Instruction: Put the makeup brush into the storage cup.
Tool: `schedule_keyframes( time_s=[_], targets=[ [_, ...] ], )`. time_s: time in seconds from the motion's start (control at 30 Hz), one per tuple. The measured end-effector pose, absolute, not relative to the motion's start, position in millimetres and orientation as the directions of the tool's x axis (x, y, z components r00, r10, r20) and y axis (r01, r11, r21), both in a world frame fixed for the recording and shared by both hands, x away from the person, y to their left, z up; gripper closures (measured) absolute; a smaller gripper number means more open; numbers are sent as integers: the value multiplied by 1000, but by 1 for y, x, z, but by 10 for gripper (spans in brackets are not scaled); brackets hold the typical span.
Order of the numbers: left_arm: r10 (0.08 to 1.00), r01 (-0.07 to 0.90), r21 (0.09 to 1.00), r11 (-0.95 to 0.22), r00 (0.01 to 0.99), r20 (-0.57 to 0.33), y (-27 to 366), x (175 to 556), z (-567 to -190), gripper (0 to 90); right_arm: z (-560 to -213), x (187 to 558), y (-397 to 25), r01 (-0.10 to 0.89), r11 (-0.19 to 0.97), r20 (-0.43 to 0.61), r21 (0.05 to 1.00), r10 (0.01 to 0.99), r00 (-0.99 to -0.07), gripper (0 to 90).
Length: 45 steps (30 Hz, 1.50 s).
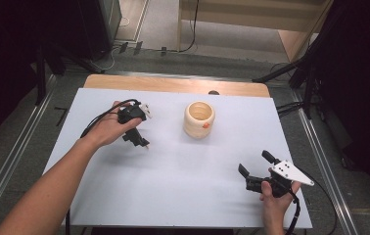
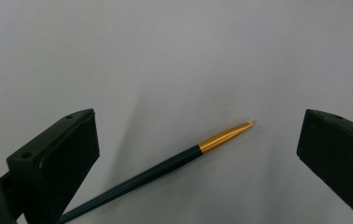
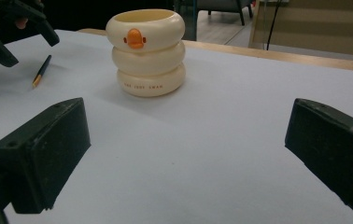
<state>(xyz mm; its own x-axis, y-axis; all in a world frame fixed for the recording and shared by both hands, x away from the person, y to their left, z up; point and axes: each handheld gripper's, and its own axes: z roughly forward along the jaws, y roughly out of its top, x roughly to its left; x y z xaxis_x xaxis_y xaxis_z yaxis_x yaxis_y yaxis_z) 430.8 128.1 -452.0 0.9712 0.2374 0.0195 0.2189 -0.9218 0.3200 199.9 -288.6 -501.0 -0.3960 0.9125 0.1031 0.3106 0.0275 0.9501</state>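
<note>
A thin dark pen-like stick with a gold band and a pale tip lies flat on the white table top. My left gripper hangs over it, open, with the stick between the wide-apart jaws and touching neither pad. In the high view this gripper sits left of centre and the stick's tip pokes out below it. A cream ribbed pot with an orange duck mark stands upright at the middle back. My right gripper is open near the front right, aimed at the pot from some distance.
The white sheet covers most of a wooden table whose bare strip shows at the back. In the right gripper view the stick and the left gripper lie left of the pot. Metal rails run along both table sides.
</note>
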Motion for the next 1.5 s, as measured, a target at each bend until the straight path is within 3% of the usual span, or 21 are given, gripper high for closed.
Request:
schedule_keyframes(
  time_s=[0.57,1.07,1.5],
  targets=[
    [132,126,165,-978,991,22,123,435,-469,0,-502,201,-288,320,34,102,947,912,-397,15],
    [119,117,103,-988,993,22,121,437,-481,57,-503,202,-288,330,33,106,944,913,-394,28],
    [115,112,113,-987,993,24,122,437,-481,67,-503,201,-289,329,27,108,944,917,-385,33]
  ],
)
